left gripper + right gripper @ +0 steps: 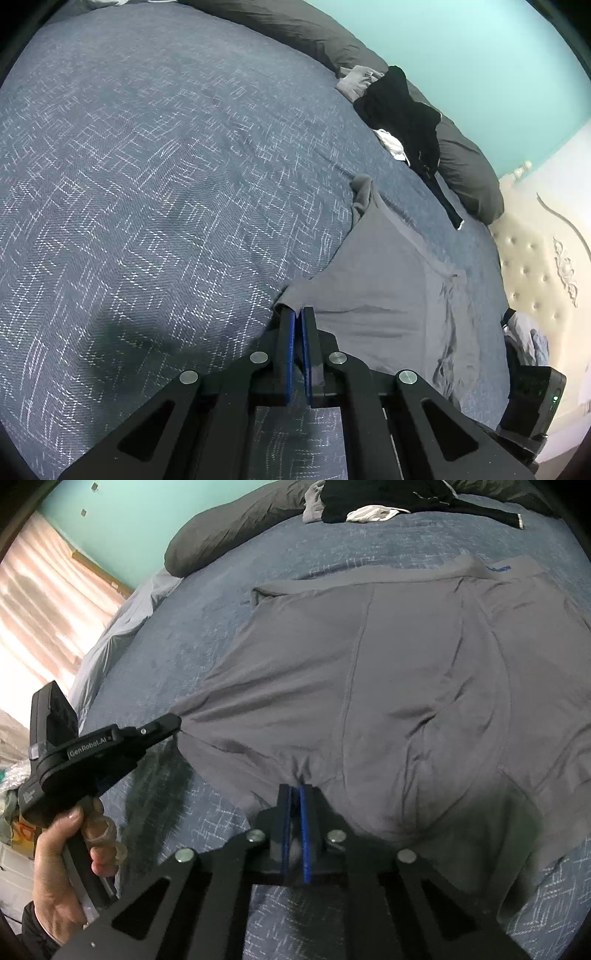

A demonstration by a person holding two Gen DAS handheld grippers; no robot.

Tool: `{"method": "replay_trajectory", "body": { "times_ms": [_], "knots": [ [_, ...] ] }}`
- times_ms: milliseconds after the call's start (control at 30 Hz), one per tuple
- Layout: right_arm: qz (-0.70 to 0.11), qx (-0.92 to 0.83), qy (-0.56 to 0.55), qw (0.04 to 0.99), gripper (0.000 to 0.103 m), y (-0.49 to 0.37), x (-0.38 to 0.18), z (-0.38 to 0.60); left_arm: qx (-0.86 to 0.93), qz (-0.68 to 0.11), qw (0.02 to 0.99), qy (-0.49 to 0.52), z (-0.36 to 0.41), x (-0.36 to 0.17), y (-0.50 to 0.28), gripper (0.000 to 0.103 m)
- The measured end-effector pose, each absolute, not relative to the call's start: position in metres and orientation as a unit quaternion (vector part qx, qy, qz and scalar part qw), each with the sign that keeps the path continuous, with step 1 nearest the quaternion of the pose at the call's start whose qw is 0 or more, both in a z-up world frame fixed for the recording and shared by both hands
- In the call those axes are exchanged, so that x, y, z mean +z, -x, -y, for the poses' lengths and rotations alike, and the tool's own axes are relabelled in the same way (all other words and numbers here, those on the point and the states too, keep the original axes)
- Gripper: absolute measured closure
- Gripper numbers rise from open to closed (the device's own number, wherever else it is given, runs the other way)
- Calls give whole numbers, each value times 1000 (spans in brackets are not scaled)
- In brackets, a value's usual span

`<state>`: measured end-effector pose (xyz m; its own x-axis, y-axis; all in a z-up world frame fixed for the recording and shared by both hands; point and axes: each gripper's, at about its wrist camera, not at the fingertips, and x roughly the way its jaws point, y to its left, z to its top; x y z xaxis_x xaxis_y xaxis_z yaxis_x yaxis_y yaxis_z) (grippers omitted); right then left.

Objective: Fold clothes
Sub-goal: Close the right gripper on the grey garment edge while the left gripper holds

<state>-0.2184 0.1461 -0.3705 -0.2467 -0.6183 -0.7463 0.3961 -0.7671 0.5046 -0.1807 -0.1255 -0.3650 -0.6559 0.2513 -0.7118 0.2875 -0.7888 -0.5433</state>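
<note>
Now, bed: my blue patterned bedspread (147,184) carries everything, with dark pillows (295,26) along the far edge.
Grey boxer briefs: the grey boxer briefs (369,686) lie spread open on the bedspread, waistband away from me, one layer, wrinkled near the leg hems.
Pile: a heap of other clothes (399,110), black, white and grey, sits bunched by the pillows, well apart from the briefs.
Left claw: my left claw (173,722) is clenched on the hem of one leg, pulling the cloth taut.
Right claw: my right claw (297,794) is pinched on the lower hem at the middle, fabric gathered between the pads.
Progress: I judge the briefs flattened but with no fold in them; the folding is left, and the heap looks unfolded too.
</note>
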Motion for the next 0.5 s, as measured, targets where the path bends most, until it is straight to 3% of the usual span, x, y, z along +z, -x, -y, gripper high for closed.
{"method": "replay_trajectory", "body": {
  "times_ms": [500],
  "knots": [
    [145, -757, -529, 356, 100, 217, -365, -153, -849, -327, 18, -414, 131, -365, 180, 99]
  ]
}}
